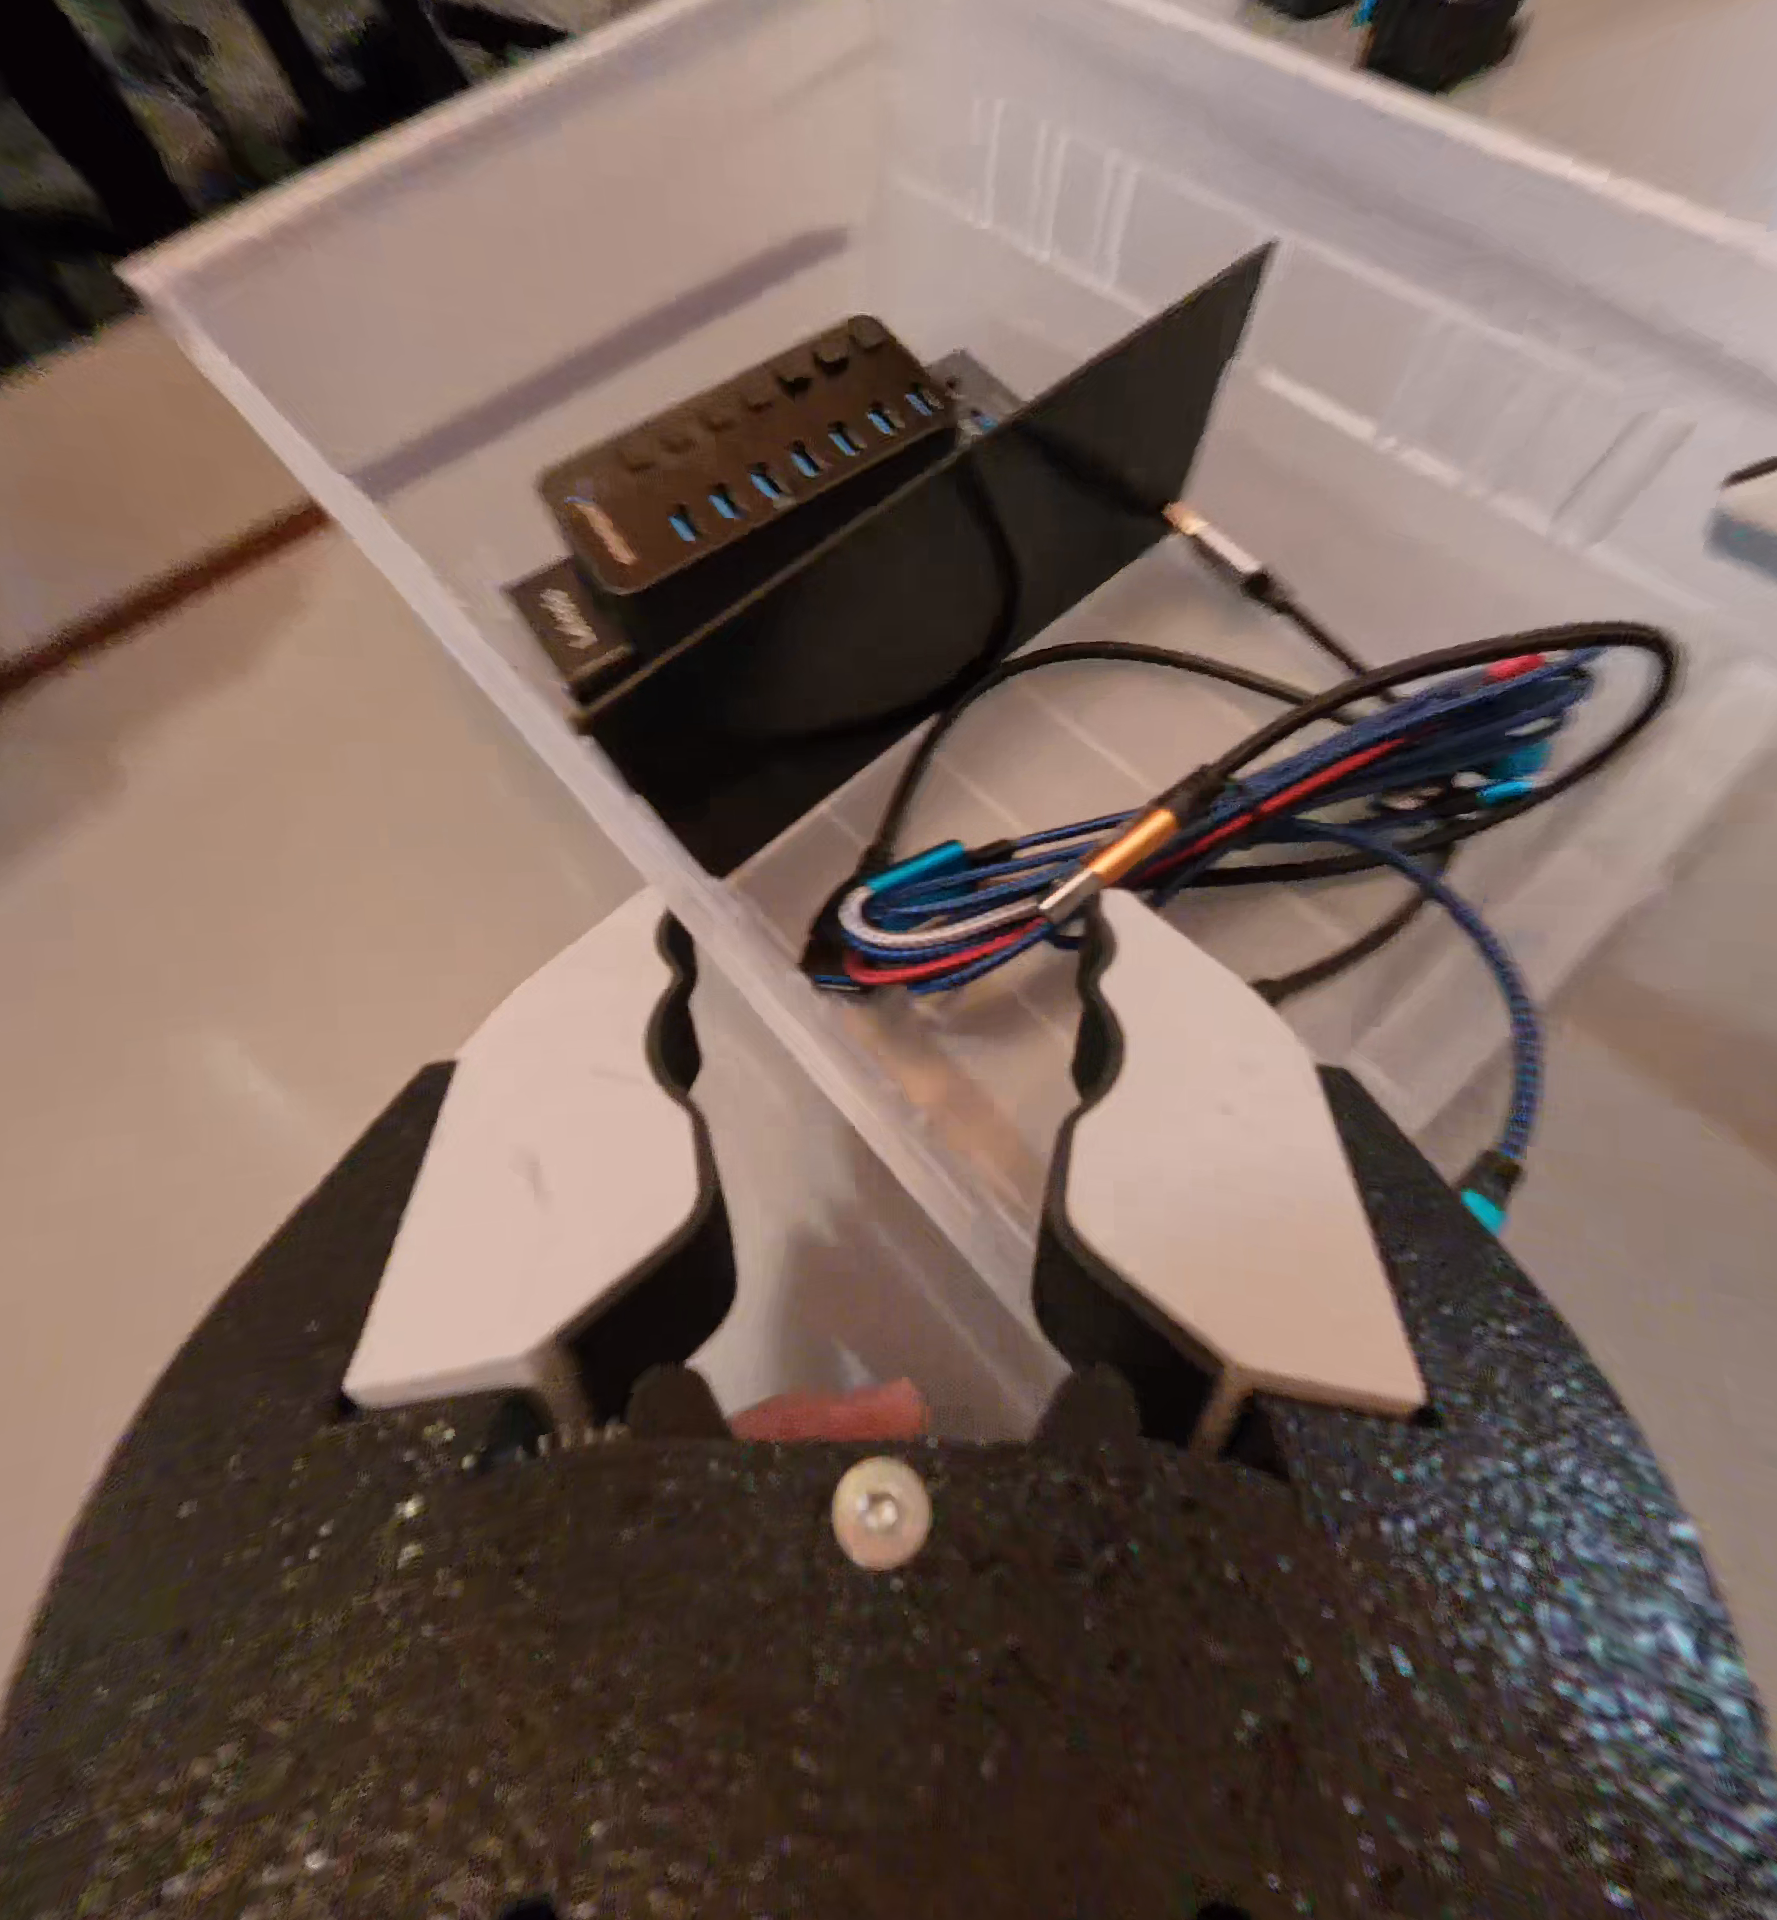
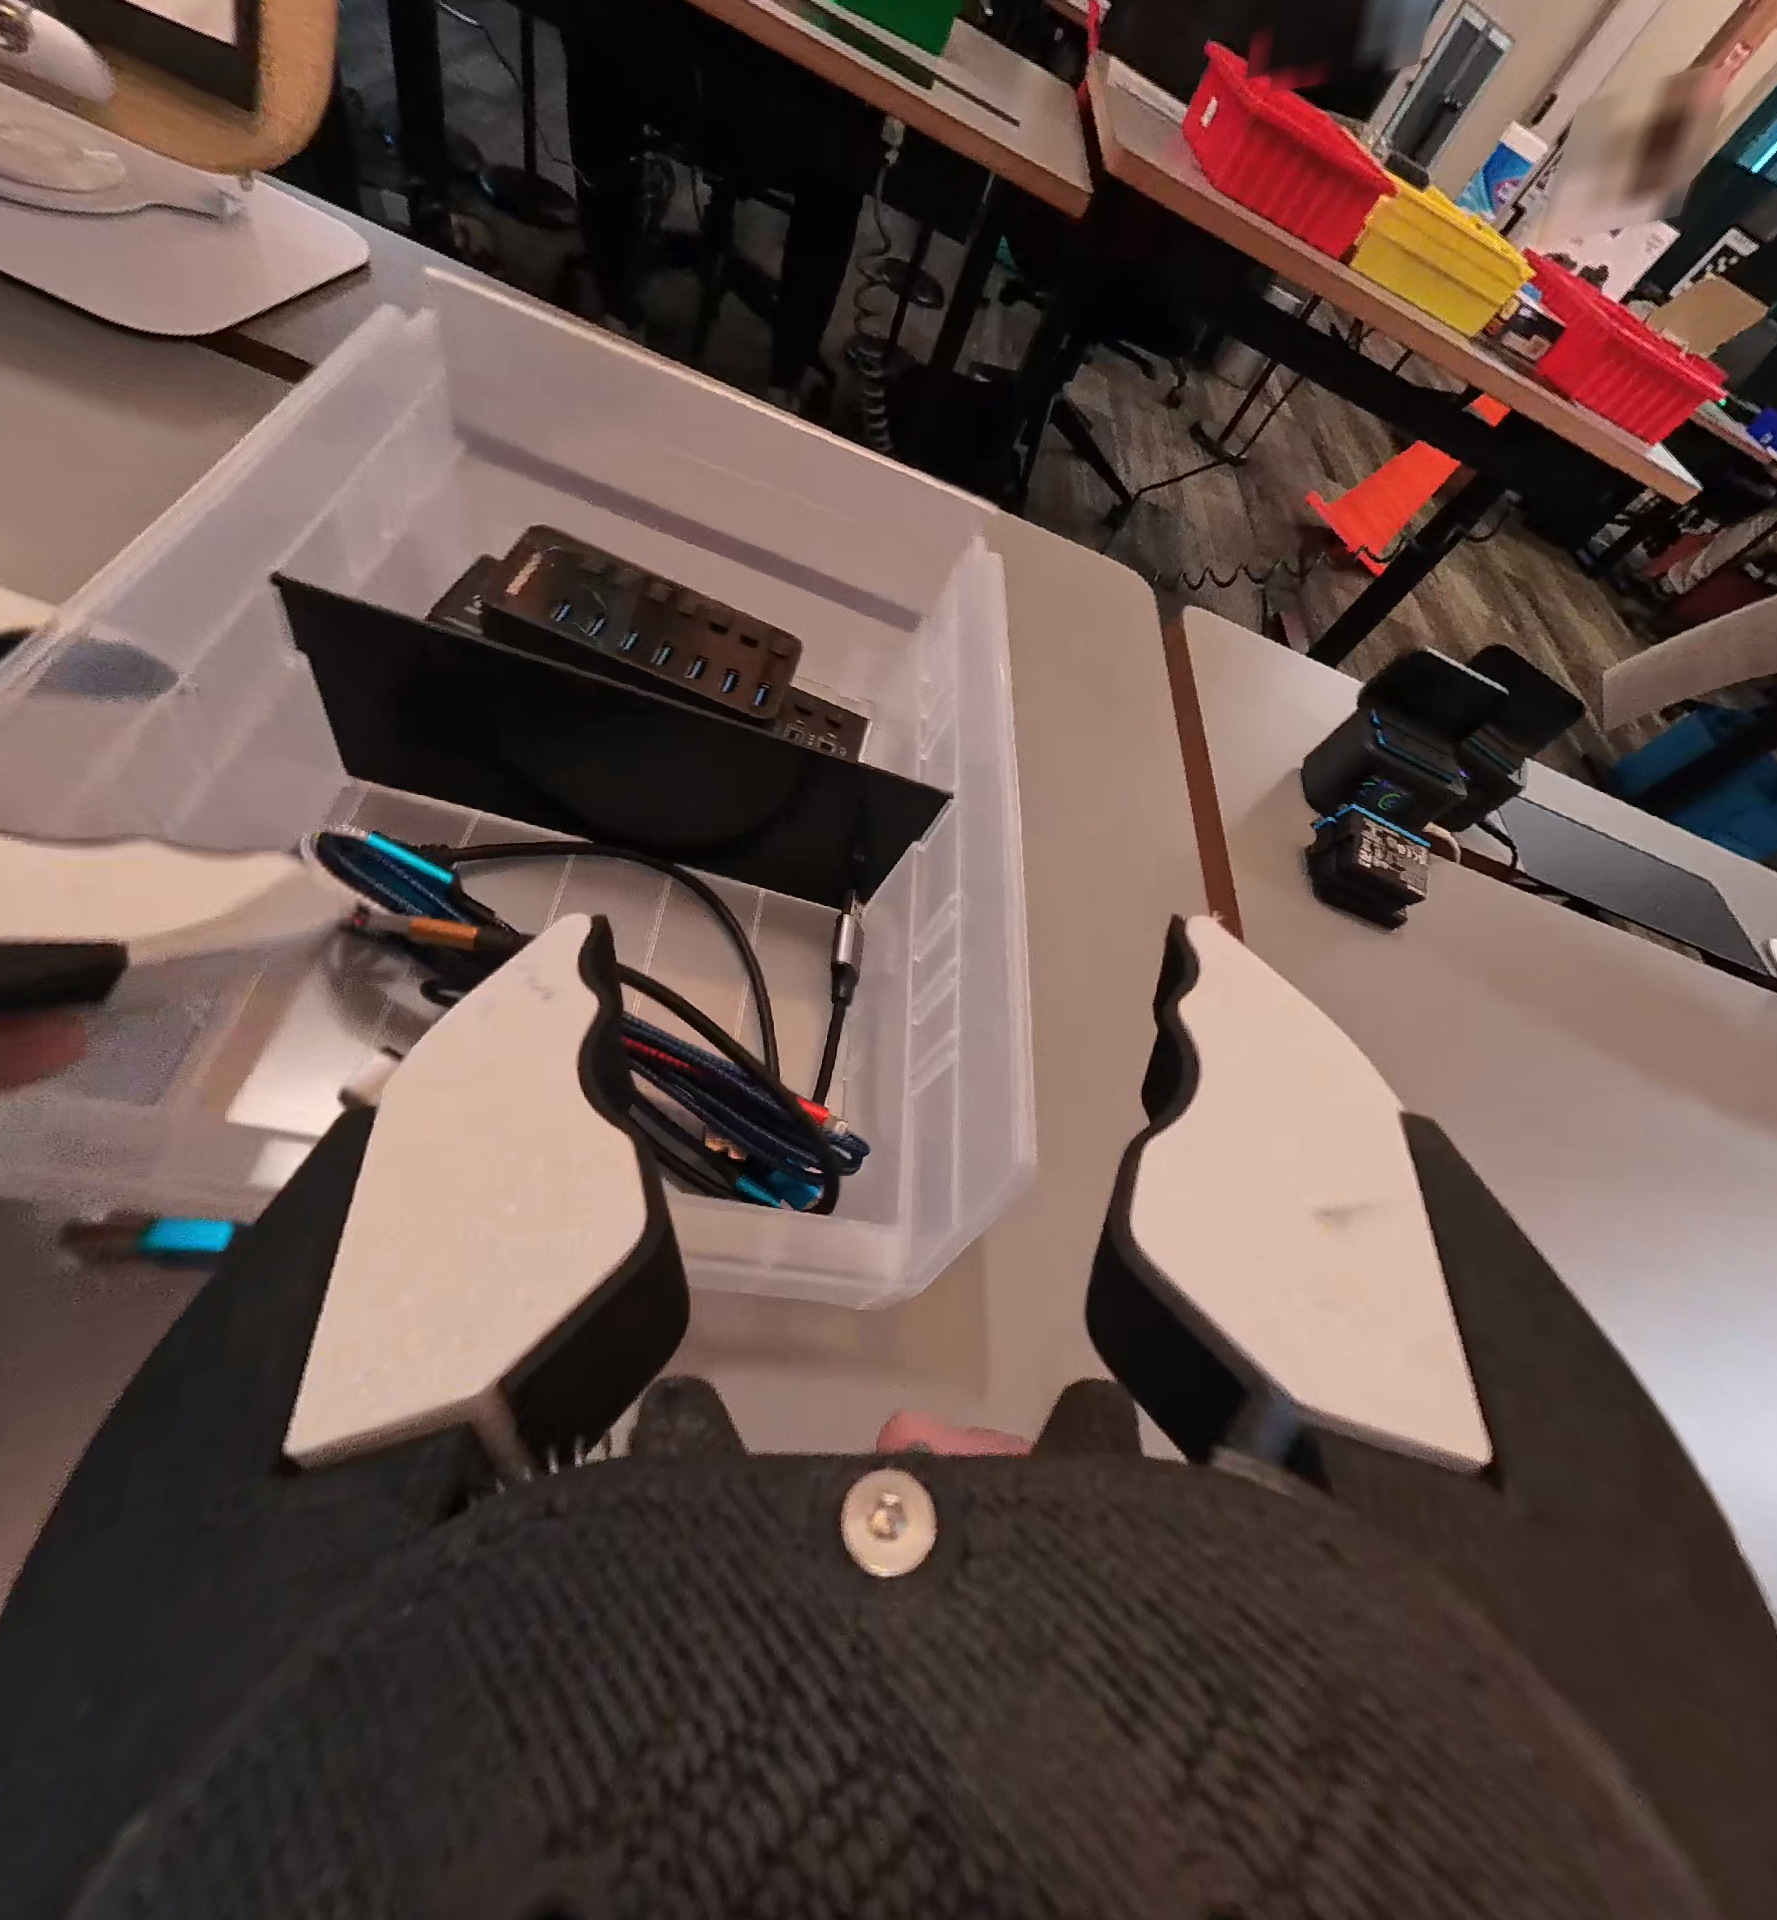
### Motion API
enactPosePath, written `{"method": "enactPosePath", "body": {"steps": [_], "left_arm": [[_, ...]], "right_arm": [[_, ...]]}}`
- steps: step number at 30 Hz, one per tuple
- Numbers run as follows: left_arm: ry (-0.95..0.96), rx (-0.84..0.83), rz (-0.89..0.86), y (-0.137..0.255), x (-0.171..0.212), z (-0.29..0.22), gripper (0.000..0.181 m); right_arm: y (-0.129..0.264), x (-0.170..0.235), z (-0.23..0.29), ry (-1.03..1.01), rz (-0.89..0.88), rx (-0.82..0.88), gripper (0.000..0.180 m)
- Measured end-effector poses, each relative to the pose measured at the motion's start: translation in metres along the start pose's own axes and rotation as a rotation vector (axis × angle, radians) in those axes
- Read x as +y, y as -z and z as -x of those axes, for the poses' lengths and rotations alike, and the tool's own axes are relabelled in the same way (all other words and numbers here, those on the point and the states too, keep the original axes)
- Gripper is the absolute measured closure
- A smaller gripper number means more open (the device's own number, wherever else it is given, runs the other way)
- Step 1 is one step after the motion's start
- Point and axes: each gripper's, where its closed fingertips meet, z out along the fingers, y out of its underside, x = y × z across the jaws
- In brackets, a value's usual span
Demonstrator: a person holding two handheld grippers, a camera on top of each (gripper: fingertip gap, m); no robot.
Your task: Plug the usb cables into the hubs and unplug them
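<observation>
Braided cables [image 1: 1227, 831] beside the hub [image 1: 759, 468] are approached with both tongs [image 1: 884, 935] [image 2: 884, 945] spread empty; one plug should be singled out.

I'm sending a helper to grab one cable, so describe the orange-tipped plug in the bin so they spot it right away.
Find the clear plastic bin on the grey table. A black divider splits it; the black hub sits behind, a bundle of cables in front. On that bundle lies the orange plug, the only orange metal sleeve among turquoise ones.
</observation>
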Motion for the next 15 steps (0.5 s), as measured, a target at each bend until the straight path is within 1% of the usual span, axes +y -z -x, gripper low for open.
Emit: {"method": "enactPosePath", "body": {"steps": [2, 6, 10, 15], "left_arm": [[-0.047, -0.079, -0.025, 0.002, 0.0, 0.02, 0.127], [0.0, -0.168, -0.051, 0.013, 0.008, 0.079, 0.171], [-0.058, -0.074, -0.05, 0.038, 0.028, 0.115, 0.173], [-0.061, -0.089, -0.062, 0.094, 0.071, 0.153, 0.173]], "right_arm": [[0.0, -0.002, 0.005, 0.016, -0.002, -0.009, 0.081], [0.002, -0.009, 0.017, 0.039, -0.016, -0.037, 0.082], [0.003, -0.017, 0.032, 0.061, -0.035, -0.073, 0.081], [0.006, -0.031, 0.065, 0.088, -0.069, -0.153, 0.082]]}}
